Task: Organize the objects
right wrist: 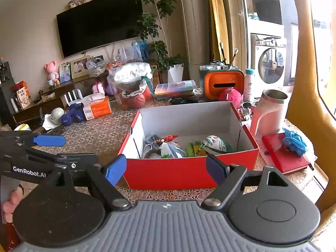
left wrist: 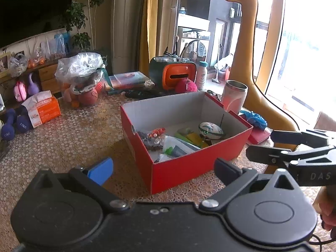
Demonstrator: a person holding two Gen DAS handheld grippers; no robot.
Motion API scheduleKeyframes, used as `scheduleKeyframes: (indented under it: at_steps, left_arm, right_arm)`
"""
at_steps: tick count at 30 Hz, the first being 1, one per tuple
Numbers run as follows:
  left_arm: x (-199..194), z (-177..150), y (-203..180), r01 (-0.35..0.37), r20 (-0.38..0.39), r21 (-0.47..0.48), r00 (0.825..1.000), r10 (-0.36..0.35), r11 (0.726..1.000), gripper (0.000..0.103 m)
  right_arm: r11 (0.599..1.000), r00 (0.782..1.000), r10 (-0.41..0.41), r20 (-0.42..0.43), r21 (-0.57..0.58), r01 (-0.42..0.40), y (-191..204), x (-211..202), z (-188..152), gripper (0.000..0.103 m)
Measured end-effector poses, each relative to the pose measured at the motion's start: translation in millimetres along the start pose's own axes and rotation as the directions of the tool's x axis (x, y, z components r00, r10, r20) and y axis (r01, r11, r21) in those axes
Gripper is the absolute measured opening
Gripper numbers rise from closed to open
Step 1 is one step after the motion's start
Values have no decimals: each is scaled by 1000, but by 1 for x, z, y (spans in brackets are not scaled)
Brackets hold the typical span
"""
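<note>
A red open box [left wrist: 180, 170] [right wrist: 189, 172] stands on the patterned table. In it lie a small white and green ball [left wrist: 211, 128] [right wrist: 216, 143], an orange toy [left wrist: 156, 132] [right wrist: 169, 138], a key ring and other small items. My left gripper [left wrist: 163, 169] is open and empty, just in front of the box's near corner. My right gripper [right wrist: 166, 169] is open and empty, in front of the box's near wall. Each gripper shows in the other's view, at the right edge of the left wrist view [left wrist: 294, 145] and the left edge of the right wrist view [right wrist: 49, 140].
Around the box: a metal tumbler [right wrist: 271, 111], a red notebook [right wrist: 287, 157] with a blue crumpled thing [right wrist: 294, 140], an orange-fronted case [right wrist: 224, 84], a pink pompom [right wrist: 231, 95], a tissue pack [right wrist: 97, 107], blue dumbbells [right wrist: 72, 114], a plastic bag [right wrist: 132, 77] and a tall giraffe toy [left wrist: 247, 52].
</note>
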State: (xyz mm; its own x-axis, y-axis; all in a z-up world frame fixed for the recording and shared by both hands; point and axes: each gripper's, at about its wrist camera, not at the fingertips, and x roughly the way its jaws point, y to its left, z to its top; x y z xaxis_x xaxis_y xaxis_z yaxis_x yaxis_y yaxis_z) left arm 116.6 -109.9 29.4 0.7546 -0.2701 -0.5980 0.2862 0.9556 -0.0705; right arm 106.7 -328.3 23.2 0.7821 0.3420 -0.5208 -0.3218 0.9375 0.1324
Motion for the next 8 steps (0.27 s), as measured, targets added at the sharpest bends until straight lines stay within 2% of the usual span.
scheduleKeyframes:
  at_steps: [8]
  left_arm:
    - [-2,2,3,-10,8,2,1000,10,1000,102]
  right_arm:
    - [999,1000,-12,-7,32,12,-5,-1,-1,83]
